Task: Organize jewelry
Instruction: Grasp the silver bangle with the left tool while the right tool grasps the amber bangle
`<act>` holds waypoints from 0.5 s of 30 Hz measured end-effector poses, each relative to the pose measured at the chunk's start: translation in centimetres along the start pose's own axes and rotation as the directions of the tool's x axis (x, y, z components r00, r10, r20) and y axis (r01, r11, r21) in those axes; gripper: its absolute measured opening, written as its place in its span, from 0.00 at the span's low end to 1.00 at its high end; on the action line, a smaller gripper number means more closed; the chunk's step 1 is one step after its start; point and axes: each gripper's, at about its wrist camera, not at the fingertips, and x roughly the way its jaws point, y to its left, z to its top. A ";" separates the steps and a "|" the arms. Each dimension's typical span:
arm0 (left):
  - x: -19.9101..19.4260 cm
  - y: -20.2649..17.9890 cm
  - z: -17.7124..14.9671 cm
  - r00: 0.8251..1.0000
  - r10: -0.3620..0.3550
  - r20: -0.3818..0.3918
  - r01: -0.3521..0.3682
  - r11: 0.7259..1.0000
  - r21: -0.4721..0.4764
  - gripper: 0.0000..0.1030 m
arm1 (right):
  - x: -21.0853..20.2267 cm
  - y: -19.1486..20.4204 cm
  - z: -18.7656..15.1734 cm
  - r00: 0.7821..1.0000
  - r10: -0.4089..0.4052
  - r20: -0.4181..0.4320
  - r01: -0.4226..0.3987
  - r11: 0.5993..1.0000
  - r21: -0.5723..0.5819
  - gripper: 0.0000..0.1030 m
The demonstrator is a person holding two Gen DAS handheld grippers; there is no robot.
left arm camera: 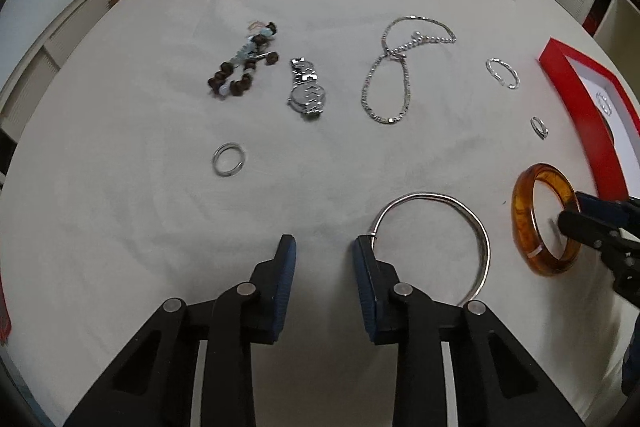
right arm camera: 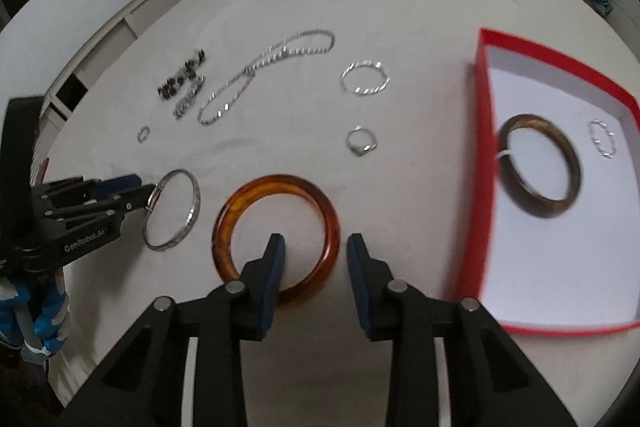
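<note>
The left tool [left arm camera: 324,247] stood with its blue-padded fingers apart over the pale bedcover [left arm camera: 160,227], nothing between them; its right finger [left arm camera: 366,267] sat at the clasp end of a thin silver wire bangle [left arm camera: 476,227], whether touching I could not tell. The right tool [right arm camera: 316,247] was likewise parted, straddling the right side of a translucent amber resin bangle [right arm camera: 276,183]: its left finger [right arm camera: 274,255] was inside the ring and its right finger just outside, and the pads did not look to be pressing the rim.

Further up the bed lay a strand of dark brown and pale blue beads [left arm camera: 244,67], a silver metal wristwatch [left arm camera: 306,93] just beside it, a looped silver chain necklace [left arm camera: 390,75], a twisted silver ring-shaped bracelet [left arm camera: 502,73], a small silver signet ring [right arm camera: 361,143] and a plain silver band [left arm camera: 228,159].

At the right stood an open red cardboard box with a white floor [right arm camera: 486,147]. In it lay a dark brown bangle [right arm camera: 538,167] and, near it but apart, a small twisted silver ring [right arm camera: 602,139].
</note>
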 end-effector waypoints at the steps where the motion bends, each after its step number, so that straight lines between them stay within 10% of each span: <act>1: 0.0 0.0 0.0 1.000 -0.005 0.001 0.005 1.000 0.001 0.28 | 0.4 0.1 -0.1 1.000 -0.007 -0.006 0.007 1.000 -0.010 0.28; 15: -2.5 1.9 -1.2 0.988 -0.143 0.051 0.147 0.986 -0.082 0.33 | 0.9 -0.1 -0.2 1.000 0.018 0.017 -0.017 1.000 -0.010 0.28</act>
